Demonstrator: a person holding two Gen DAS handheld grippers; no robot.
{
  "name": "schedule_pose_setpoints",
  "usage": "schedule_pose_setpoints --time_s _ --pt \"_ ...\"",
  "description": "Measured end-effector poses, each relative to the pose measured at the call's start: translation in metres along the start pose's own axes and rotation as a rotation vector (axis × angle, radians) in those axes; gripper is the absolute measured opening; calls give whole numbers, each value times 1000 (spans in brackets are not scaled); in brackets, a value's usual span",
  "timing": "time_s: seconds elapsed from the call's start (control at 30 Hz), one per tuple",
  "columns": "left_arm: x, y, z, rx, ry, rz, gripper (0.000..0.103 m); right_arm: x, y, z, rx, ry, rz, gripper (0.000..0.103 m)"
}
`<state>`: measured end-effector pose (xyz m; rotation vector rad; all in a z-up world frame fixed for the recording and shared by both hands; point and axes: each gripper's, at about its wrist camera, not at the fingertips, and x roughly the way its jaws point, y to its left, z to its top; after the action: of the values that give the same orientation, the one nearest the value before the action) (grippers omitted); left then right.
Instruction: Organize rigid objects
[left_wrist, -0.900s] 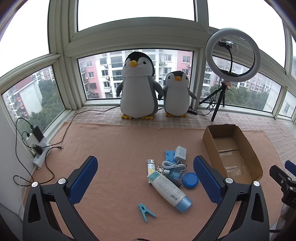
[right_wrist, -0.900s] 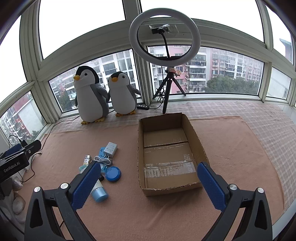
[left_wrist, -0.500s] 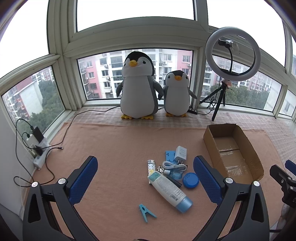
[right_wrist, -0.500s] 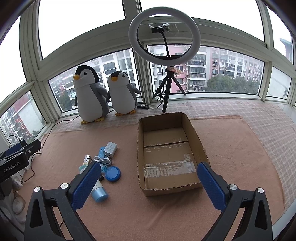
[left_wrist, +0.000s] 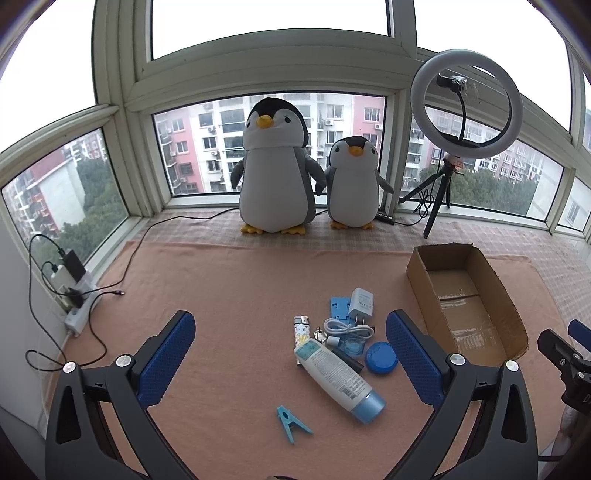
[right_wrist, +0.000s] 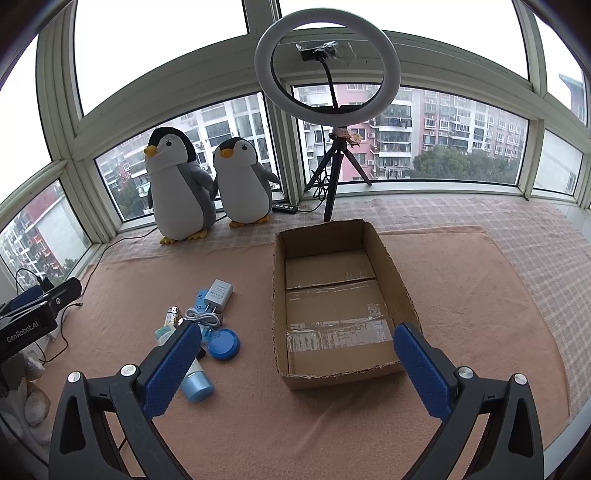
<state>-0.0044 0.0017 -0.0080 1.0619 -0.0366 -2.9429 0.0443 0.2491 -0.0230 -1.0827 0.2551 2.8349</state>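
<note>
Small items lie in a cluster on the peach mat: a white tube with a blue cap, a round blue lid, a white charger, a coiled white cable, a patterned lighter and a blue clothes peg. An open cardboard box stands to their right, with nothing inside. My left gripper hovers above the cluster, open and holding nothing. My right gripper hangs open over the near end of the box; the tube and lid show beside its left finger.
Two plush penguins stand by the back window. A ring light on a tripod stands behind the box. A power strip with cables lies along the left wall. Bare mat lies right of the box.
</note>
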Motion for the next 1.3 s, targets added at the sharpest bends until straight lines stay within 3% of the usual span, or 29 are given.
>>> schedule_pose_setpoints --time_s 0.53,0.9,1.3 --pt "17 -1 -5 -2 34 17 103 16 -18 0 24 28 -4 103" --pt "50 25 -20 -53 104 70 103 59 -91 -1 102 84 -117 103" --pt "84 62 -38 -152 217 96 102 111 -125 -13 119 189 -145 87"
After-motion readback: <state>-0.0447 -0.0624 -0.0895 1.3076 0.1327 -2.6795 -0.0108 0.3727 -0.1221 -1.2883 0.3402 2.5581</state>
